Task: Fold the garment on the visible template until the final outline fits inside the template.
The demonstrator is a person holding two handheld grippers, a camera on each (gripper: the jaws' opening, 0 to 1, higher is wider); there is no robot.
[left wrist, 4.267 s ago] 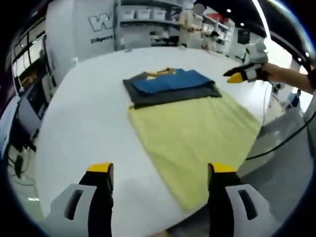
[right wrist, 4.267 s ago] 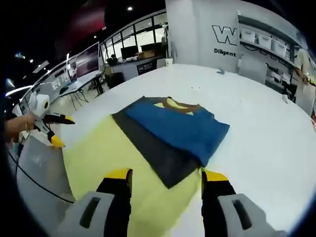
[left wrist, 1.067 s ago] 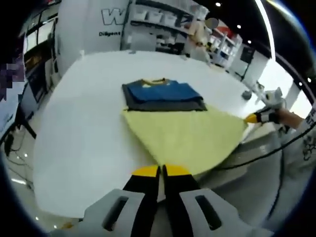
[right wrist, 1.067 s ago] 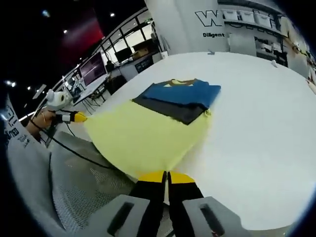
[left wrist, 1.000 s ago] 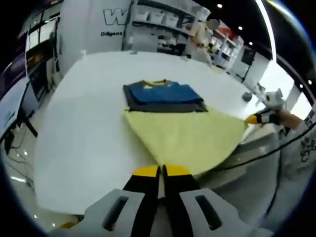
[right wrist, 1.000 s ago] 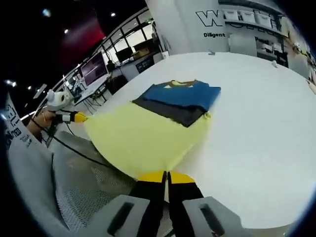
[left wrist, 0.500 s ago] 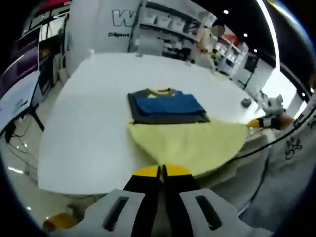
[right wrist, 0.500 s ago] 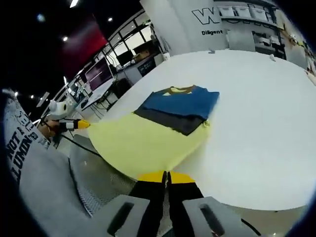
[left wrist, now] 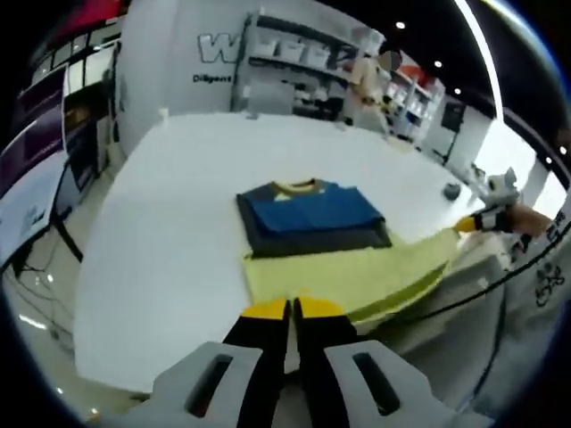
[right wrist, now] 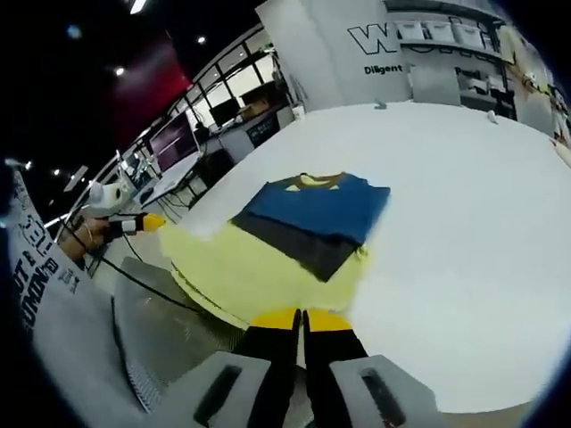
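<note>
A folded blue garment (left wrist: 308, 207) with a yellow collar lies on a dark grey sheet (left wrist: 308, 241) on the white table (left wrist: 161, 232). A yellow cloth (left wrist: 348, 272) reaches from the grey sheet's near edge toward me. My left gripper (left wrist: 290, 308) is shut on one near corner of the cloth. The right gripper (left wrist: 468, 225) comes in from the right, holding the other corner. In the right gripper view the blue garment (right wrist: 317, 207), grey sheet (right wrist: 299, 248) and yellow cloth (right wrist: 254, 267) show again. My right gripper (right wrist: 302, 314) is shut on the cloth, and the left gripper (right wrist: 143, 223) pinches the far-left corner.
A small dark object (left wrist: 451, 190) sits near the table's right edge. Shelves with bins (left wrist: 303, 62) stand behind the table. Desks with monitors (right wrist: 178, 138) lie to the left. A person's grey shirt (right wrist: 49, 294) and a black cable (right wrist: 152, 285) hang beside the table's near edge.
Both grippers, open 4.3 s ago, are shut on the yellow cloth's near corners. Over the last second the cloth looks shorter and its near edge sags in a fold between them.
</note>
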